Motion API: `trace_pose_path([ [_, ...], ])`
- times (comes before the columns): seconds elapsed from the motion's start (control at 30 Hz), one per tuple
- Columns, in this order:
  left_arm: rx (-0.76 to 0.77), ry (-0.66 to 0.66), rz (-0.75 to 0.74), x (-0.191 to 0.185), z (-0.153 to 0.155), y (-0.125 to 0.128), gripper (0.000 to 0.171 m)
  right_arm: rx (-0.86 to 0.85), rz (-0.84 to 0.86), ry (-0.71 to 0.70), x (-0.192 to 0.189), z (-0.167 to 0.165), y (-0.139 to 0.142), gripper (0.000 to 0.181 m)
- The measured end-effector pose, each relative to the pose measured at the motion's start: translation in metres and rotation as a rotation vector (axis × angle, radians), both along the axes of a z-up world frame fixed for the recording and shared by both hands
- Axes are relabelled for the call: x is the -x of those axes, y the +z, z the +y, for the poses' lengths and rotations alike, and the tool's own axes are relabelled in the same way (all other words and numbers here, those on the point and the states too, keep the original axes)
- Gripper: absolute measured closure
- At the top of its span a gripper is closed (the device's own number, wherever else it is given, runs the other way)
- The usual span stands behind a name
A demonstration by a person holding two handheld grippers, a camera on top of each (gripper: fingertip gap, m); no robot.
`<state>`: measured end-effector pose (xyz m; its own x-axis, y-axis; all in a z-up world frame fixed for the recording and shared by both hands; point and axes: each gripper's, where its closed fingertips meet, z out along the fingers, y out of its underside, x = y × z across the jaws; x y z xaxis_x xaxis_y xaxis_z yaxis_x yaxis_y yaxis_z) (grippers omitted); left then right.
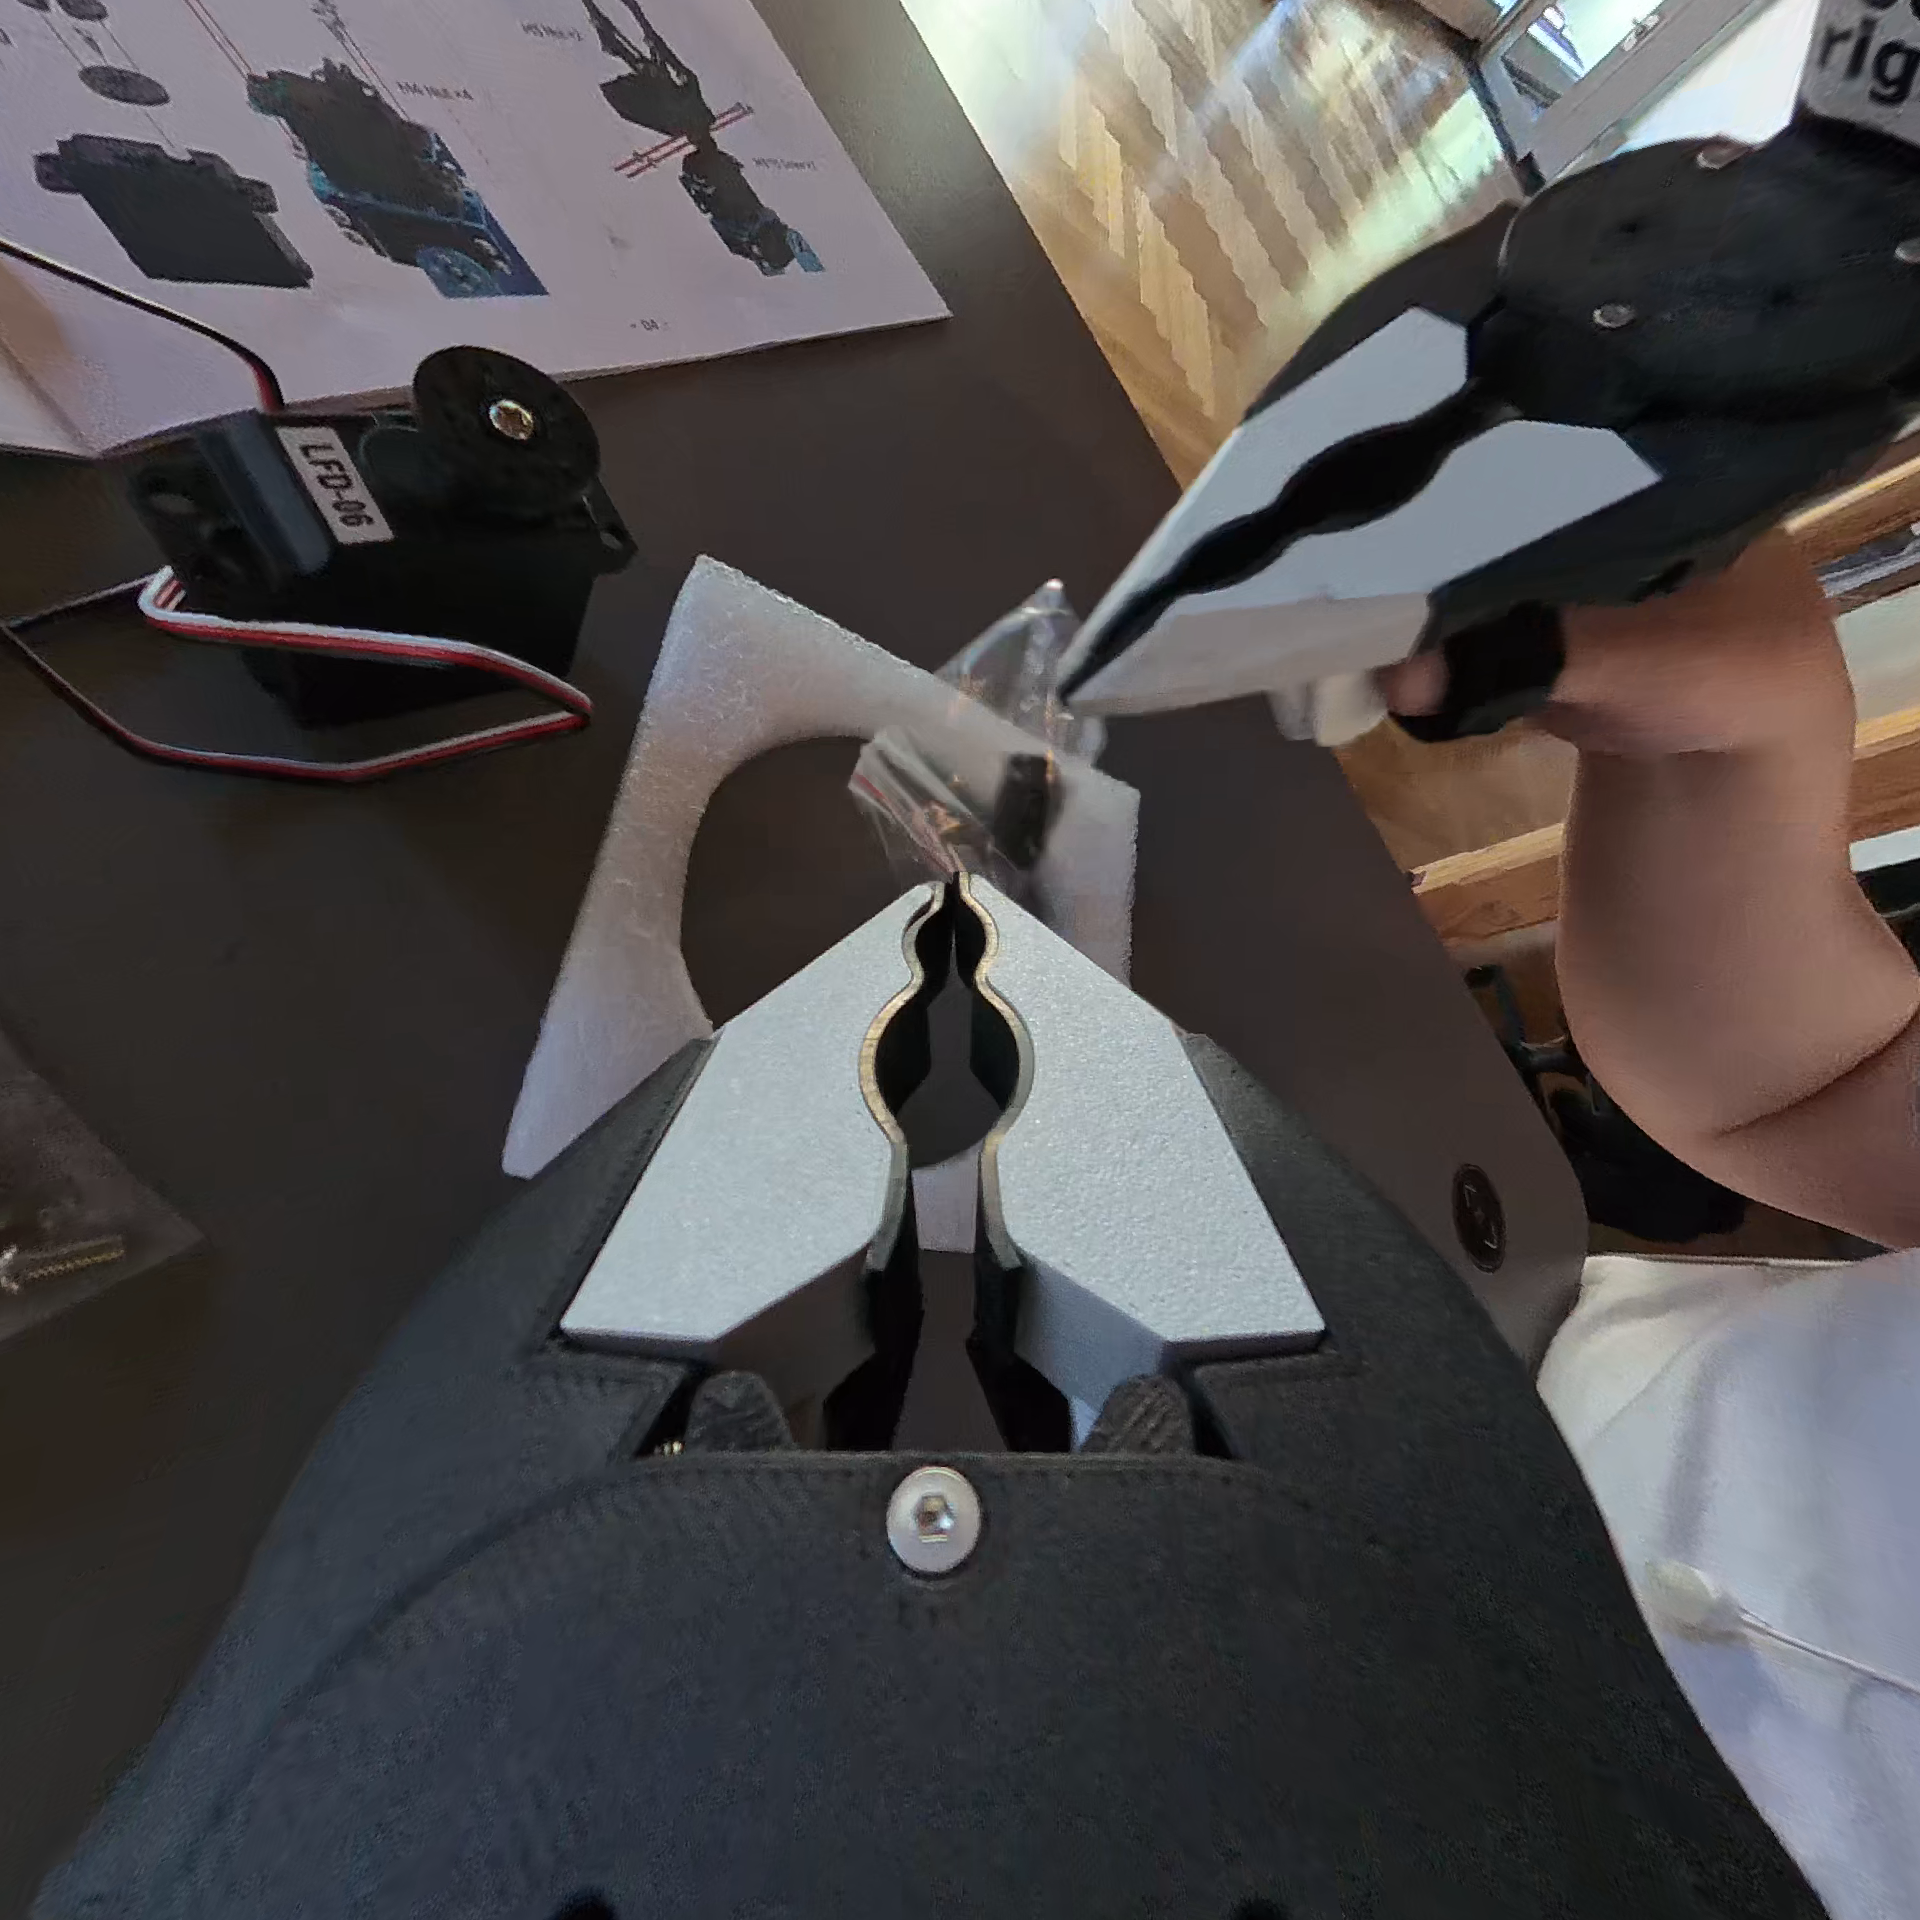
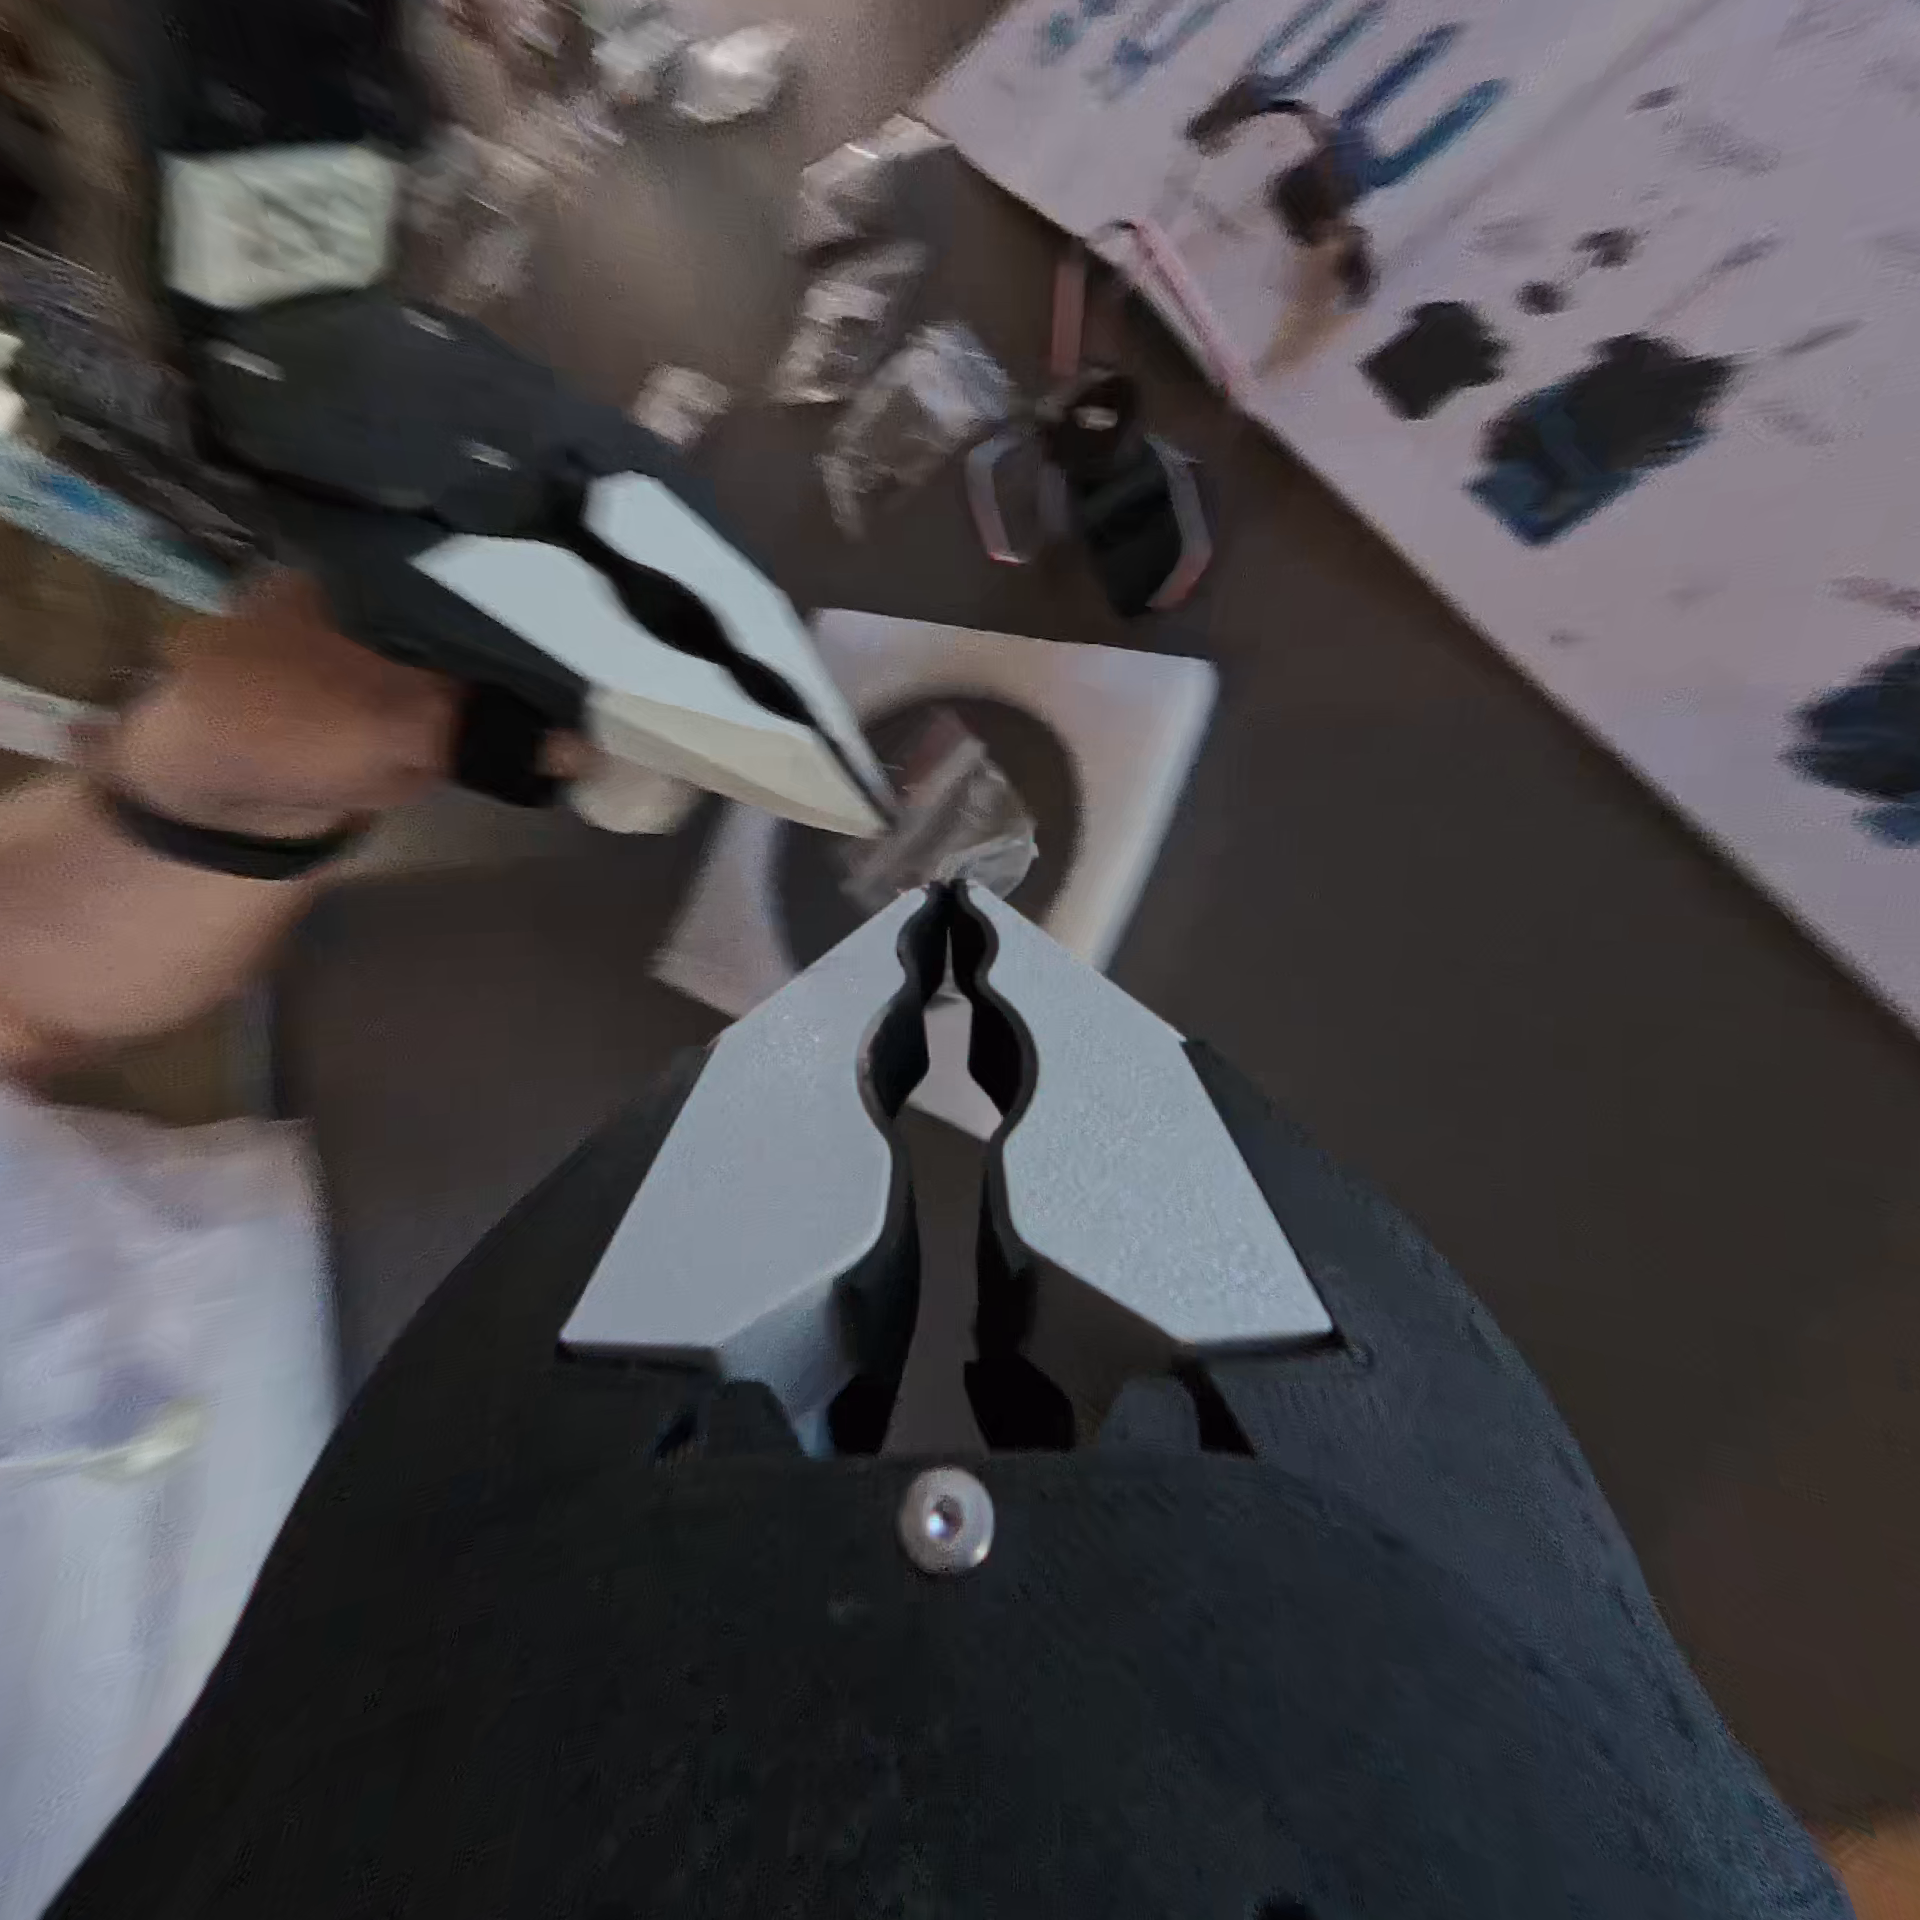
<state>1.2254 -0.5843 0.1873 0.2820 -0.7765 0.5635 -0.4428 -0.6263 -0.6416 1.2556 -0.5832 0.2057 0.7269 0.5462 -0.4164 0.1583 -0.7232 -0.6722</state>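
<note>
Dark table [image 1: 260, 987], herringbone wood floor [image 1: 1195, 208], foam sheet [image 1: 748, 675]

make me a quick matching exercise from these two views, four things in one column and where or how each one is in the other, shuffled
Things:
1. small clear plastic bag
2. black servo motor
3. white foam piece
4. printed instruction sheet

Places or states:
A. lies flat on the dark table, round cutout in it
B. pinched at opposite ends by the left gripper and the right gripper
C. far side of the table, showing diagrams
D. stands beside the foam, red, white and black wires looping from it

Pairs: 1-B, 2-D, 3-A, 4-C
</note>
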Motion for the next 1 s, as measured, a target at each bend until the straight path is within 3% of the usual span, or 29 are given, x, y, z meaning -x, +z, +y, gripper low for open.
trace_pose_path([
  [0.03, 0.001, 0.001, 0.006, 0.000, 0.000, -0.001, 0.171, 0.010, -0.075, -0.021, -0.009, 0.003, -0.010, 0.181],
  [0.1, 0.013, -0.001, 0.015, 0.000, 0.000, -0.003, 0.171, 0.072, 0.065, 0.027, 0.007, -0.005, 0.002, 0.181],
  [0.13, 0.020, -0.002, 0.019, 0.000, 0.000, -0.005, 0.171, 0.049, 0.055, 0.013, 0.005, -0.002, 0.004, 0.181],
  [0.2, 0.037, 0.000, 0.018, 0.000, 0.001, -0.005, 0.171, 0.076, -0.087, -0.025, -0.013, 0.004, -0.018, 0.181],
  [0.27, 0.046, 0.000, 0.020, 0.000, 0.001, -0.005, 0.171, 0.096, 0.034, 0.012, 0.002, -0.002, -0.004, 0.181],
  [0.33, 0.052, -0.001, 0.022, 0.000, 0.001, -0.006, 0.171, 0.057, -0.112, -0.019, -0.013, 0.006, -0.018, 0.181],
  [0.43, 0.058, -0.006, 0.020, 0.000, -0.001, -0.005, 0.171, 0.075, -0.039, 0.003, -0.003, 0.003, -0.011, 0.181],
  [0.5, 0.076, -0.011, 0.000, 0.000, -0.003, -0.003, 0.171, 0.100, -0.111, -0.019, -0.016, 0.006, -0.023, 0.181],
  [0.53, 0.099, -0.015, -0.021, 0.000, -0.005, -0.001, 0.171, 0.123, -0.050, -0.010, -0.011, 0.003, -0.018, 0.181],
  [0.67, 0.211, -0.024, -0.172, -0.002, -0.012, 0.015, 0.171, 0.060, -0.067, 0.012, -0.014, 0.003, -0.009, 0.181],
  [0.73, 0.193, -0.012, -0.172, 0.001, -0.011, 0.013, 0.171, 0.036, -0.026, 0.041, -0.010, 0.000, 0.000, 0.181],
  [0.87, 0.213, -0.016, -0.213, 0.001, -0.011, 0.018, 0.171, 0.091, -0.034, 0.051, -0.010, -0.002, -0.008, 0.181],
  [0.93, 0.206, -0.011, -0.187, 0.001, -0.009, 0.013, 0.171, 0.030, -0.070, 0.071, -0.007, -0.001, -0.004, 0.181],
  [1.0, 0.218, -0.014, -0.157, -0.001, -0.010, 0.007, 0.171, 0.079, -0.086, 0.062, -0.012, 0.001, -0.014, 0.181],
])
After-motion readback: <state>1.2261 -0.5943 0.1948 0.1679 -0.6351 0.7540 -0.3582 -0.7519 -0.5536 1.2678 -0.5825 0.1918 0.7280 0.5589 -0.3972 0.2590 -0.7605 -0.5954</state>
